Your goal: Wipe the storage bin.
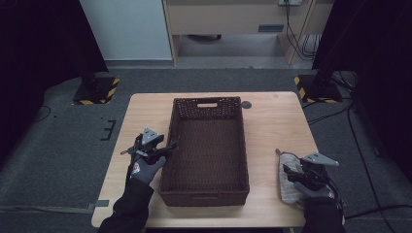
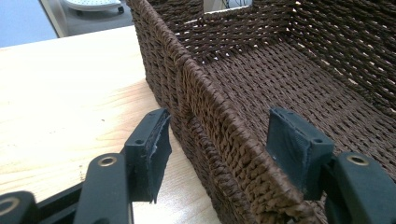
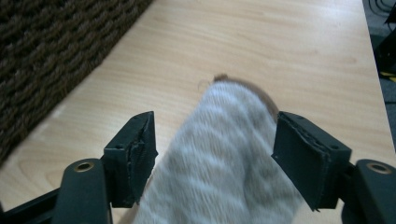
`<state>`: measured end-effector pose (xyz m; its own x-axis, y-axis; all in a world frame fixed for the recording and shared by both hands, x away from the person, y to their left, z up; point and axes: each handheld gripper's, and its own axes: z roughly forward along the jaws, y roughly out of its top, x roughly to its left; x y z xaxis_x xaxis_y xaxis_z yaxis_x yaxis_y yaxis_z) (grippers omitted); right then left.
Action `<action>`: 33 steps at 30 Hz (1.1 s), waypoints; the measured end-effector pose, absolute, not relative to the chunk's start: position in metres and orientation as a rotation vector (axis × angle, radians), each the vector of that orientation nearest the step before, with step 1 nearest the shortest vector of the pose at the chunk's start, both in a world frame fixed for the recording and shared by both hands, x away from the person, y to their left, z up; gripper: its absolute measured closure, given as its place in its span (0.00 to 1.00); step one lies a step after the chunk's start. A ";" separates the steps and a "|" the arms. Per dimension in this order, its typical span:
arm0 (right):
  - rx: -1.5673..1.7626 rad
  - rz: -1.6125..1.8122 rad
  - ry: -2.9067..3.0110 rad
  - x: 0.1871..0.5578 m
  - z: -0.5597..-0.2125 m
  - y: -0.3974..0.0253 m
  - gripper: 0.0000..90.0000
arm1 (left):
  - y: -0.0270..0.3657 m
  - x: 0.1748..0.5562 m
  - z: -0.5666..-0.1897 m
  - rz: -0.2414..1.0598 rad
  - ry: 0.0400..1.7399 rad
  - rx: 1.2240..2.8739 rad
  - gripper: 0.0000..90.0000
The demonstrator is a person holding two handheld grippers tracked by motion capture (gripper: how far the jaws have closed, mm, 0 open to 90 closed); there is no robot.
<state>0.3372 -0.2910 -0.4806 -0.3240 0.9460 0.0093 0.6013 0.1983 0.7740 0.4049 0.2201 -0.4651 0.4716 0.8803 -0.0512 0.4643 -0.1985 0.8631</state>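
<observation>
The sock [image 1: 289, 178] lies flat on the table [image 1: 277, 121] near its right front corner, well apart from the basket [image 1: 208, 194]. Its long axis runs from the person's edge of the table away towards the far side, roughly in line with the basket's long walls, and in the high view the far end comes to a narrow tip. It is pale grey, soft and ribbed in faint bands, with a thin brown trim at that far end, seen most clearly in the right gripper view [image 3: 224, 154].

The right gripper [image 1: 293, 171] sits over the near part of the sock with its jaws spread, one on each side of the fabric and neither pressing it in. The left gripper [image 1: 164, 148] is at the basket's left long wall, jaws also spread wide: in the left gripper view [image 2: 219, 140] one jaw stands outside the woven wall and the other inside, with the rim between them and no visible contact.

The basket is dark brown wicker, rectangular, long axis running away from the person, with a handle slot in its far wall.

The sock's near end is hidden under the right gripper and hand [image 1: 316, 190], and cut off at the bottom edge in the right gripper view, where the cloth is blurred.
</observation>
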 end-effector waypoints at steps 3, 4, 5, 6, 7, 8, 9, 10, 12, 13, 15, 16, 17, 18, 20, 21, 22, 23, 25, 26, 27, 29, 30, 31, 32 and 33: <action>1.453 0.934 2.037 0.330 -0.486 -0.294 0.38 | 0.220 0.405 -0.465 0.593 1.136 1.831 0.41; 1.457 0.922 2.050 0.328 -0.488 -0.294 0.40 | 0.220 0.405 -0.465 0.592 1.137 1.830 0.41; 1.466 0.908 2.059 0.328 -0.491 -0.294 0.42 | 0.220 0.405 -0.465 0.590 1.138 1.829 0.41; 1.480 0.893 2.071 0.329 -0.492 -0.294 0.44 | 0.220 0.405 -0.465 0.586 1.141 1.826 0.41; 1.482 0.884 2.087 0.330 -0.495 -0.293 0.47 | 0.221 0.405 -0.466 0.582 1.144 1.821 0.41; 1.483 0.871 2.109 0.331 -0.496 -0.291 0.50 | 0.221 0.405 -0.466 0.578 1.149 1.813 0.41; 1.488 0.853 2.126 0.331 -0.498 -0.290 0.54 | 0.221 0.405 -0.466 0.574 1.153 1.808 0.41; 1.487 0.835 2.135 0.332 -0.499 -0.288 0.58 | 0.221 0.405 -0.466 0.568 1.155 1.806 0.41; 1.482 0.822 2.155 0.334 -0.499 -0.286 0.66 | 0.221 0.405 -0.466 0.565 1.157 1.804 0.42; 1.478 0.817 2.166 0.335 -0.498 -0.286 0.68 | 0.221 0.405 -0.466 0.560 1.159 1.803 0.42; 1.476 0.826 2.174 0.336 -0.496 -0.286 0.71 | 0.221 0.405 -0.466 0.556 1.159 1.805 0.44; 1.478 0.836 2.167 0.336 -0.495 -0.286 0.72 | 0.221 0.405 -0.466 0.553 1.160 1.803 0.44; 1.482 0.859 2.160 0.336 -0.492 -0.286 0.73 | 0.220 0.405 -0.466 0.547 1.160 1.802 0.45; 1.479 0.889 2.151 0.337 -0.489 -0.287 0.73 | 0.220 0.405 -0.466 0.543 1.158 1.803 0.46; 1.461 0.957 2.113 0.339 -0.483 -0.289 0.73 | 0.220 0.405 -0.466 0.534 1.153 1.803 0.48; 1.459 0.987 2.094 0.340 -0.480 -0.290 0.73 | 0.220 0.405 -0.466 0.525 1.150 1.802 0.50; 1.450 1.013 2.077 0.341 -0.477 -0.290 0.73 | 0.220 0.405 -0.466 0.513 1.149 1.800 0.53; 1.443 1.039 2.059 0.343 -0.475 -0.290 0.73 | 0.220 0.405 -0.466 0.497 1.147 1.797 0.55; 1.439 1.090 2.024 0.347 -0.470 -0.290 0.73 | 0.219 0.404 -0.466 0.483 1.141 1.797 0.62; 1.426 1.097 2.014 0.349 -0.469 -0.290 0.73 | 0.219 0.403 -0.466 0.482 1.142 1.800 0.62; 1.421 1.106 2.004 0.352 -0.467 -0.290 0.73 | 0.219 0.402 -0.465 0.485 1.145 1.802 0.64; 1.409 1.130 1.983 0.356 -0.465 -0.289 0.72 | 0.218 0.402 -0.465 0.492 1.145 1.805 0.65; 1.408 1.142 1.971 0.358 -0.465 -0.289 0.72 | 0.218 0.402 -0.465 0.493 1.145 1.805 0.65; 1.404 1.154 1.959 0.359 -0.464 -0.288 0.72 | 0.218 0.402 -0.465 0.494 1.144 1.806 0.66; 1.402 1.163 1.953 0.359 -0.464 -0.288 0.72 | 0.218 0.402 -0.464 0.496 1.143 1.809 0.66; 1.397 1.164 1.953 0.359 -0.464 -0.287 0.72 | 0.218 0.402 -0.464 0.499 1.142 1.813 0.66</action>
